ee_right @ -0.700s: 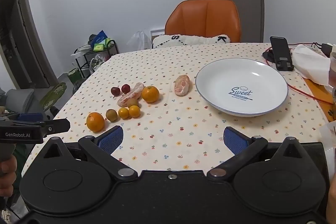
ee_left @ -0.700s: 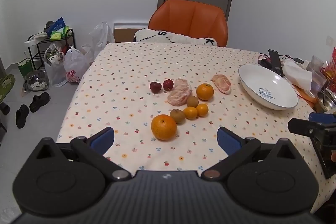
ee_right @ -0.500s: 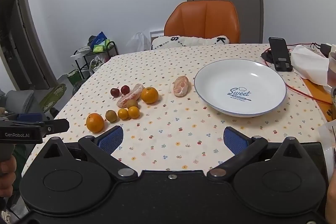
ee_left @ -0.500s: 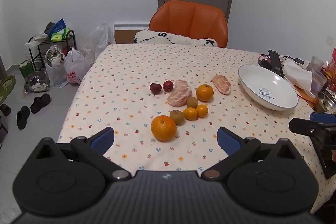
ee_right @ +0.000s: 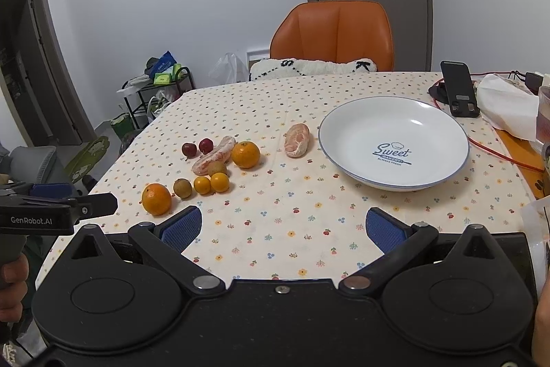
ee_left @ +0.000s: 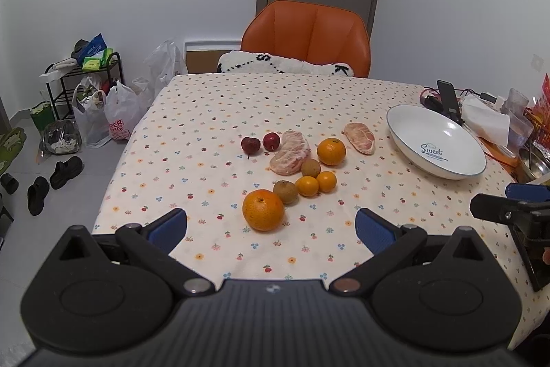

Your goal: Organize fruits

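Observation:
Fruit lies loose on a flowered tablecloth: a big orange (ee_left: 263, 209) nearest me, two brown kiwis (ee_left: 285, 191), two small tangerines (ee_left: 307, 185), a mid-size orange (ee_left: 331, 151), two dark red fruits (ee_left: 251, 144) and two peeled pomelo pieces (ee_left: 290, 153) (ee_right: 297, 140). An empty white plate (ee_right: 347, 112) sits to their right. My left gripper (ee_left: 271, 226) hovers open at the near table edge, just short of the big orange (ee_right: 156, 198). My right gripper (ee_right: 281, 226) is open too, empty, in front of the plate.
An orange chair (ee_left: 309, 36) with a white cushion stands at the far side. A black phone stand (ee_right: 459, 92), red cable, tissues and cups crowd the right edge. Bags, a shelf (ee_left: 82, 81) and shoes lie on the floor at left.
Both grippers have drifted slightly; the views are almost the same. Nothing was picked up or moved.

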